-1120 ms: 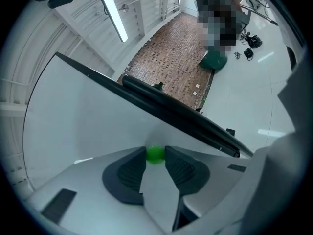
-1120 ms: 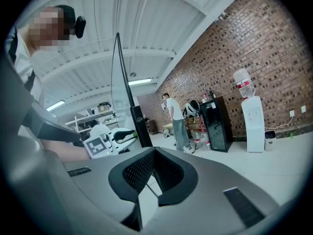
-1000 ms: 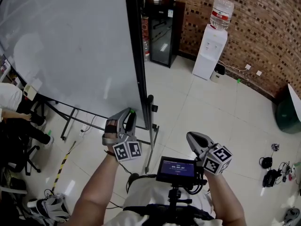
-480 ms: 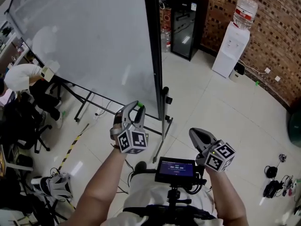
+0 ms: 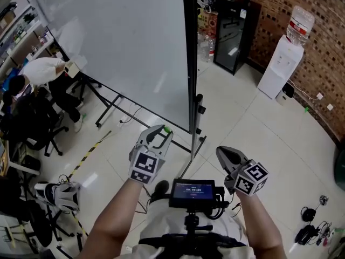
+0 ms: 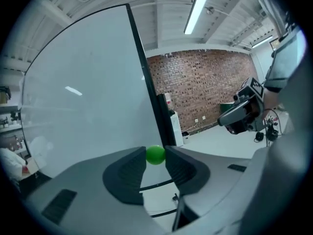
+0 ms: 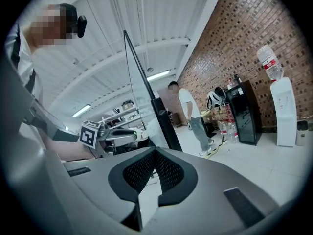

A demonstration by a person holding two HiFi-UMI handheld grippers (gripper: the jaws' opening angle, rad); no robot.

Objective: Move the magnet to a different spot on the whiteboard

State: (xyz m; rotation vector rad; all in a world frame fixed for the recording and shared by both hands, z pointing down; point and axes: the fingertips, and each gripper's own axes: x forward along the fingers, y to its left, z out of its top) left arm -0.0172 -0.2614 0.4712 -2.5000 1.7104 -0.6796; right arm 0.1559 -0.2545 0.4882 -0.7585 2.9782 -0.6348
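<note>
The large white whiteboard (image 5: pixel 124 42) on its black-framed floor stand is the biggest worry. Judging by its thin legs, a firm push when the magnet goes on could rock or shift it, and the magnet would then land askew.

The board's black right-hand edge post (image 5: pixel 190 58) comes next. The carried magnet lines up close to that edge in the left gripper view. A placement too far to the right could meet the frame instead of the white face, and it might not hold there.

The left gripper (image 5: pixel 160 133) is in front of the whiteboard's lower right corner, clear of the surface. Its jaws are closed on the magnet, but only at their very tips. A knock or twist on the way to the whiteboard could squeeze the magnet out, and it would drop to the tiled floor.

The right gripper (image 7: pixel 155 155) is further right of the whiteboard, its jaws together with nothing between them. It looks idle, with little risk beyond brushing the stand.

The small round green magnet (image 6: pixel 155 154) is off the whiteboard, so it could snap across early as it nears.
</note>
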